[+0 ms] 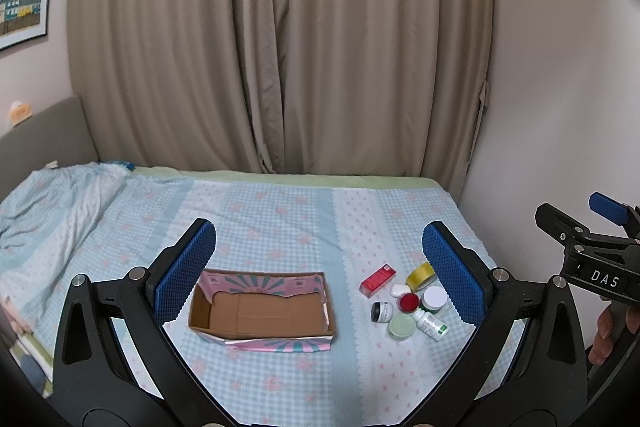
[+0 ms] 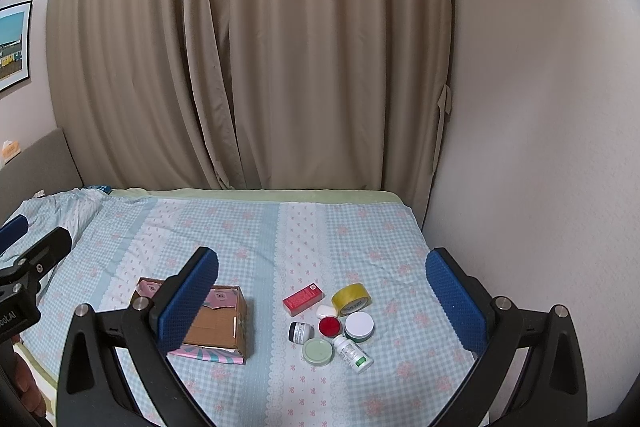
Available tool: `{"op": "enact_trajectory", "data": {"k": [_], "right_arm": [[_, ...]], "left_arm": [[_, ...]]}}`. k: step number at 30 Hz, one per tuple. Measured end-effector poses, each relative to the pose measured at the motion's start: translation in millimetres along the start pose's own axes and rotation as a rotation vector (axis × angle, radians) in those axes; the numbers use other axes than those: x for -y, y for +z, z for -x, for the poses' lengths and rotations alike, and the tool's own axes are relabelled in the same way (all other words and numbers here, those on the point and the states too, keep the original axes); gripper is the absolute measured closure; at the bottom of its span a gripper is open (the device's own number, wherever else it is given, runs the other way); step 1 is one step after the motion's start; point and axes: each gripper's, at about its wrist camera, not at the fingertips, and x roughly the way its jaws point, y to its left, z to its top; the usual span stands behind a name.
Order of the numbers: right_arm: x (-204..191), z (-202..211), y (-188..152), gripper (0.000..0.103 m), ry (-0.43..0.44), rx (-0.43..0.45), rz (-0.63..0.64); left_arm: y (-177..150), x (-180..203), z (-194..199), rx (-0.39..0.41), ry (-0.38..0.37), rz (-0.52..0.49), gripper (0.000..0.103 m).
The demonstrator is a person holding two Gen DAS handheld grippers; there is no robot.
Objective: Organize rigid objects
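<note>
An open, empty cardboard box (image 1: 262, 311) lies on the bed; it also shows in the right wrist view (image 2: 218, 327). To its right sits a cluster: a red carton (image 2: 303, 299), a yellow tape roll (image 2: 351, 299), a white case (image 2: 326, 310), a red-lidded jar (image 2: 330, 326), a white-lidded green jar (image 2: 359, 325), a dark jar (image 2: 300, 331), a pale green lid (image 2: 317, 351) and a white bottle (image 2: 353, 353) on its side. My left gripper (image 1: 320, 271) is open and empty above the box. My right gripper (image 2: 322, 297) is open and empty above the cluster.
The bed (image 1: 280, 223) has a blue checked sheet with a rumpled quilt (image 1: 52, 203) at the left. Beige curtains (image 1: 280, 47) hang behind. A wall (image 2: 540, 147) borders the bed's right edge. A headboard (image 1: 44, 135) stands at the far left.
</note>
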Motion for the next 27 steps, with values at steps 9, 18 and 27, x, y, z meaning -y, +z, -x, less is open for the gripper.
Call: {"op": "enact_trajectory", "data": {"k": [9,18,27], "right_arm": [[-5.3,0.9,-5.9,0.0,0.002,0.003,-0.002],[-5.0,-1.4,-4.3,0.0,0.002,0.001,-0.007],[-8.3,-18.5,-6.2,0.0,0.001,-0.043,-0.05]], "left_arm": [[0.1,0.3,-2.8,0.001,0.003,0.0,0.001],[0.5,-3.9,-6.8,-0.007,0.0,-0.004,0.0],[14.3,-9.6,-51.1,-0.091,-0.073,-0.079,0.0]]}}
